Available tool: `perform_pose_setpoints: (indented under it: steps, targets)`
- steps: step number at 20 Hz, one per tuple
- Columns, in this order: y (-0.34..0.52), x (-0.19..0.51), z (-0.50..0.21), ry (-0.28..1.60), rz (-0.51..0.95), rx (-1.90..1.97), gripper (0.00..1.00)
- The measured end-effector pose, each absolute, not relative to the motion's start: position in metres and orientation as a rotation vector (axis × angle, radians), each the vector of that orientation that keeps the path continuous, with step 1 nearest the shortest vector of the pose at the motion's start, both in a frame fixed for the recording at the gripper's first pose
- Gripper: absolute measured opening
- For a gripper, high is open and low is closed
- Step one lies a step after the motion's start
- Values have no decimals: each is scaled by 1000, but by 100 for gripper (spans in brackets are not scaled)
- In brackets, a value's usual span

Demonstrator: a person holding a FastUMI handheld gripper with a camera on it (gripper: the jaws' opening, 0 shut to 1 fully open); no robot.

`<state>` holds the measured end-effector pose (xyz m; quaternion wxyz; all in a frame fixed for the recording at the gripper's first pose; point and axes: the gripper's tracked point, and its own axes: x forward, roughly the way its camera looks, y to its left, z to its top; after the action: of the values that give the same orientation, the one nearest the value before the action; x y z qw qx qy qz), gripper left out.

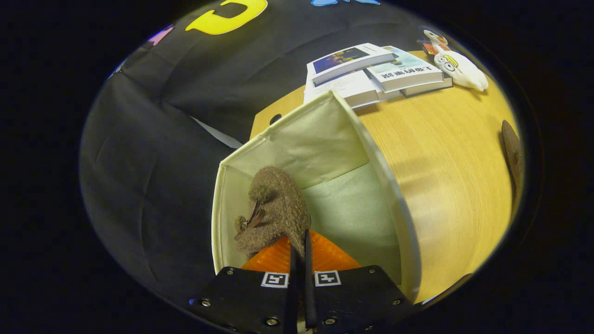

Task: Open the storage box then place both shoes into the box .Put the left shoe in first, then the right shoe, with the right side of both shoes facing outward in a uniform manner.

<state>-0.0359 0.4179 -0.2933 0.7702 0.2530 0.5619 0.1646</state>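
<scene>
One fuzzy brown slipper [276, 208] is pinched by the gripper [299, 243] inside the fabric storage box [325, 139]; it may tip over when released.

Gripper [299, 250] pointed down, jaws nearly closed w/ thin gap, pinching fuzzy shoe [276, 208] edge.

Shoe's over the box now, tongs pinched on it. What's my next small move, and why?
Probably lower a little further, then open. The tongs are pinched on the fuzzy brown shoe, which hangs inside the open storage box near its left wall, and whether it touches the floor is unclear.
</scene>
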Motion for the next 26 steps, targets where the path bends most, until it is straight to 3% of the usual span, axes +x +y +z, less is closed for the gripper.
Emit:
perform_pose_setpoints:
  steps: [5,7,8,9,12,17,26]
  targets:
    - [423,-42,-291,1221,418,496,9]
    - [428,-47,-281,1201,493,514,43]
    - [433,-47,-275,1172,528,527,55]
    - [434,-46,-265,1141,561,537,75]
    - [427,-48,-242,1080,624,502,98]
    - [386,-37,-205,946,662,444,98]
    - [257,-8,-196,823,513,323,97]
